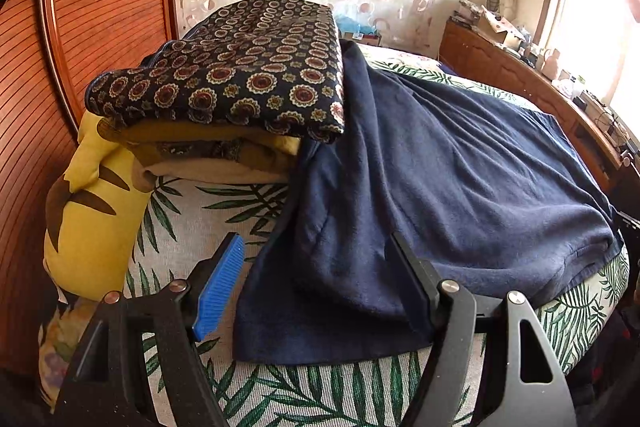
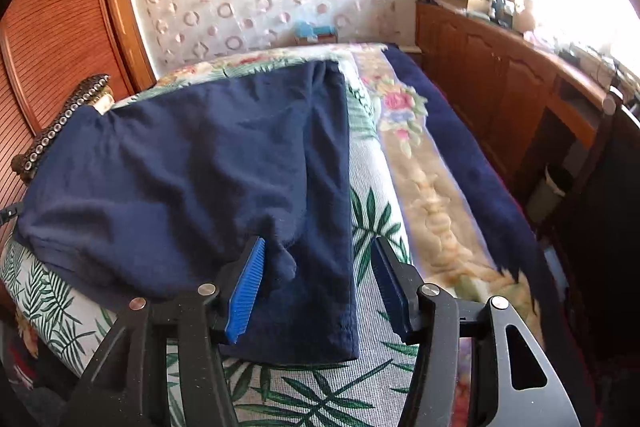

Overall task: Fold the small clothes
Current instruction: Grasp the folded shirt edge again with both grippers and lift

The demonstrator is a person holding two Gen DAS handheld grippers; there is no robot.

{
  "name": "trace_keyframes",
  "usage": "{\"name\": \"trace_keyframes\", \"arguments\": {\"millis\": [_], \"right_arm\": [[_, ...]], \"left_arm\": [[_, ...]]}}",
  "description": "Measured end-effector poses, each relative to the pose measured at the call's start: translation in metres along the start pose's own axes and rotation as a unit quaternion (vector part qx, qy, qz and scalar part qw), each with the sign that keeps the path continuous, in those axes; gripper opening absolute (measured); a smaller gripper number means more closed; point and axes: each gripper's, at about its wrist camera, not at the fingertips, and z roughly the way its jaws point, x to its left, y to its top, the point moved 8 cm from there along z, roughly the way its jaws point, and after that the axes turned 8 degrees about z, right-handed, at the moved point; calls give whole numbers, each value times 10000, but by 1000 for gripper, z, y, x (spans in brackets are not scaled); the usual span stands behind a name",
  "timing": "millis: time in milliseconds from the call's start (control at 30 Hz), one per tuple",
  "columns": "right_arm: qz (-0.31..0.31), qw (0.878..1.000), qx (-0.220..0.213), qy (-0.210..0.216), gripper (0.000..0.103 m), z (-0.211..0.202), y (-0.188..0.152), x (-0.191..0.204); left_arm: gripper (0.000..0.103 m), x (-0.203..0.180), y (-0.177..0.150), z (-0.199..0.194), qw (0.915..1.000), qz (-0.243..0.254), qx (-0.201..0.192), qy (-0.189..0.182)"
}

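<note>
Left wrist view: the left gripper (image 1: 320, 287) has its fingers spread wide around the near corner of the navy garment (image 1: 440, 179), which lies on the leaf-print bed cover (image 1: 224, 215). A folded patterned cloth (image 1: 240, 75) tops a stack just beside it.

Right wrist view: the right gripper (image 2: 318, 287) fingers stand wide, straddling the garment's near hem (image 2: 200, 163). A wooden cabinet (image 2: 500, 83) stands right of the bed.

Two matching black grippers, left gripper (image 1: 316, 283) and right gripper (image 2: 318, 285). Curved black linkage arms with triangular cutouts at 5 and 7 o'clock, round silver screws (image 1: 448, 285) at the pivots, ribbed blue pads (image 2: 245, 294) lining the fingers.
</note>
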Motion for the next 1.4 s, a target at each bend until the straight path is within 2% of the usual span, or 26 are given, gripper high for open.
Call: {"name": "trace_keyframes", "arguments": {"millis": [433,467,500,633,667,733,767,800,833,900,1133,1400], "right_arm": [[-99,9998,66,140,56,11,-3,6],[-125,9998,64,141,54,11,-3,7],[-163,9998,60,131,47,11,-3,8],[-283,9994,60,196,34,10,-6,11],[-307,9992,66,246,26,10,-6,12],[-330,9987,89,383,16,10,-7,14],[-303,9983,117,479,12,10,-7,16],[-163,9979,155,612,10,10,-6,15],[44,9967,168,788,10,11,-4,13],[190,9945,62,1029,9,7,0,11],[213,9923,-520,1103,8,-31,25,2],[-170,9897,-901,1098,8,-68,38,19]], "left_arm": [[73,-1,-8,14,9996,-14,277,-39],[73,-1,-8,14,9996,-11,274,-40],[73,-1,-9,14,9996,-18,273,-46],[73,1,-9,14,9997,-23,250,-49],[70,1,-8,14,9997,-31,241,-63],[34,0,-7,13,9997,-34,202,-134],[28,-1,-6,12,9995,-54,198,-246],[16,-4,-6,11,9991,-63,193,-367],[12,-7,-5,9,9989,-26,156,-441],[10,-12,-3,3,9988,27,76,-493],[8,-29,18,-47,9959,-57,-552,-720],[8,-52,38,-105,9896,166,-1123,-885]]}}
